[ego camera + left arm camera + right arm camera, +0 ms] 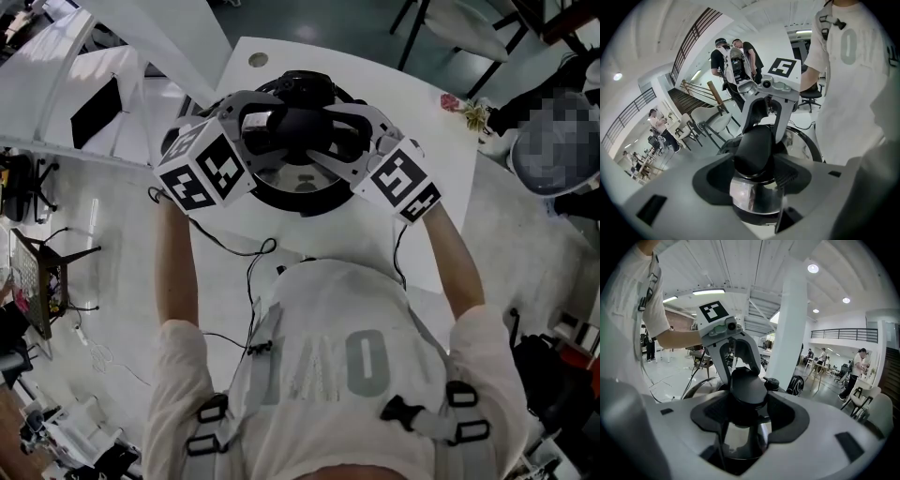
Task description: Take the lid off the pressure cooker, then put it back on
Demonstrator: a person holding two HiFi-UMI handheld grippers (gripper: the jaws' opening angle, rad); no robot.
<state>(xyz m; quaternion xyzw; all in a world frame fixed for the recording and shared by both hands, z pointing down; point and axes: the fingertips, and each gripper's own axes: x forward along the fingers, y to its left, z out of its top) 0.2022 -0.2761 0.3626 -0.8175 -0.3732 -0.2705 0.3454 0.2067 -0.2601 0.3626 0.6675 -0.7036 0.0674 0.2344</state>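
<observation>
The pressure cooker (300, 202) stands on the white table (412, 103), its steel lid (750, 194) topped by a black handle (302, 127). My left gripper (267, 131) comes at the handle from the left and my right gripper (347, 141) from the right. In the left gripper view the handle (754, 150) sits between the left gripper's (754, 171) pads, which press on it, and the right gripper (764, 123) faces it. The right gripper view shows the handle (747, 385) clamped in the right gripper (749, 408), with the left gripper (740, 362) opposite.
A small bunch of flowers (466, 111) lies at the table's right edge. Cables (253, 258) trail over the table's near side. A person (553, 141) sits to the right, and chairs (450, 19) stand beyond the table. A small black valve (771, 382) pokes up from the lid.
</observation>
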